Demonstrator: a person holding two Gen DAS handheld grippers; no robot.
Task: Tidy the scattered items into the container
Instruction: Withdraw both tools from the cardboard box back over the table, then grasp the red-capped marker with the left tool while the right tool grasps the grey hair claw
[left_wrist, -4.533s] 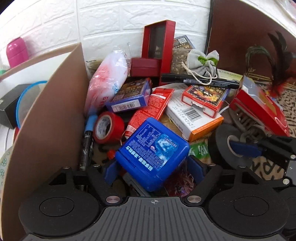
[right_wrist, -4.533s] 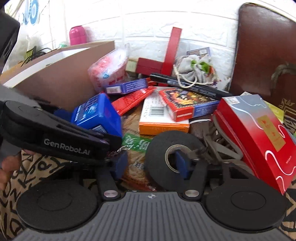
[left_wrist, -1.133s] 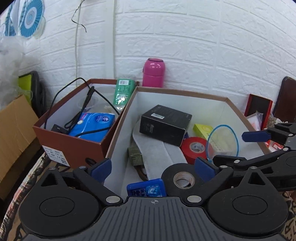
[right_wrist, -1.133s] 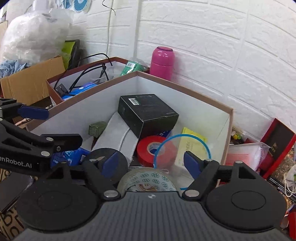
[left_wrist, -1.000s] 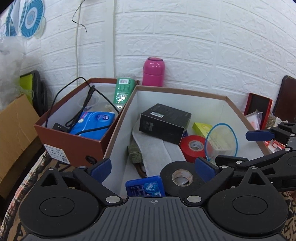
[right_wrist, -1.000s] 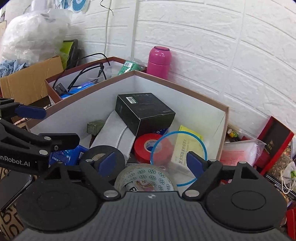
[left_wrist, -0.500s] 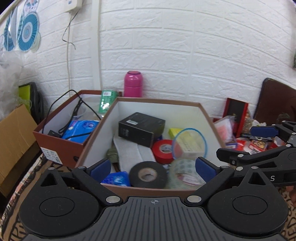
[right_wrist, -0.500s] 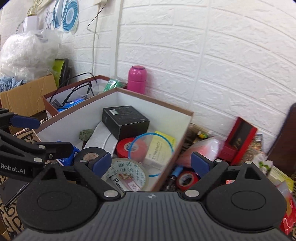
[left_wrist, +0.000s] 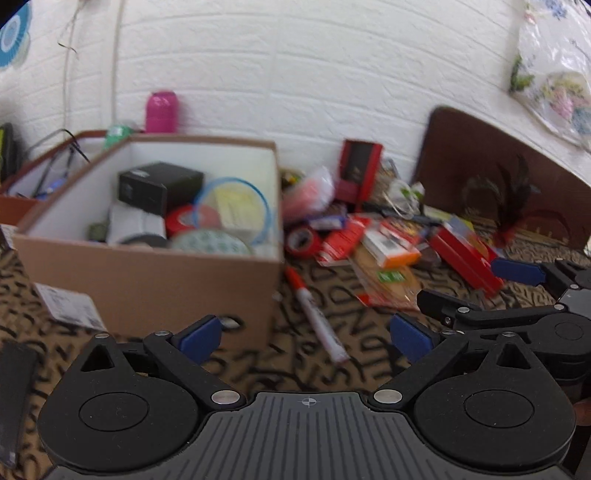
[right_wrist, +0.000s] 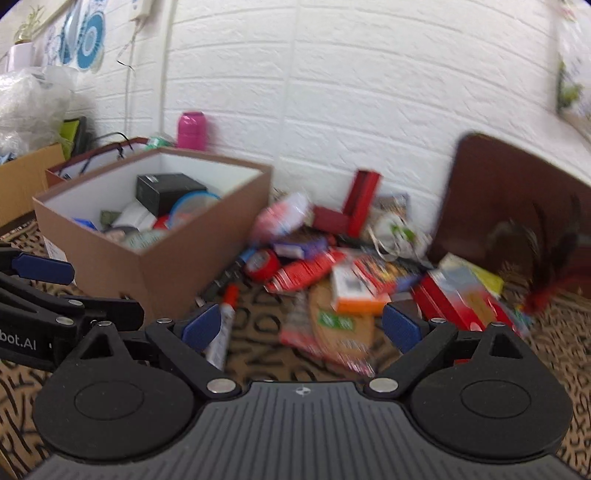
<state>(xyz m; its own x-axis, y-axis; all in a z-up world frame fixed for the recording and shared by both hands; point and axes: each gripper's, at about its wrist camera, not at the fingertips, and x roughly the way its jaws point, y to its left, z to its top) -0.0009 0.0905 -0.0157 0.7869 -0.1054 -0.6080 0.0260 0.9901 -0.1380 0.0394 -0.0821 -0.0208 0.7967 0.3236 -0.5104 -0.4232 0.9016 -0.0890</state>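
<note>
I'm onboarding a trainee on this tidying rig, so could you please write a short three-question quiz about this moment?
1. True or false: the left gripper and the right gripper both hold an item.
2. Multiple choice: where does the red-capped marker lie? A) inside the cardboard box; B) on the patterned cloth beside the box; C) on top of the pink bottle.
3. Fill in: the red tape roll outside the box lies on the box's ____ side in the left wrist view.

Key: 1. False; both are open and empty. 2. B. 3. Right.
</note>
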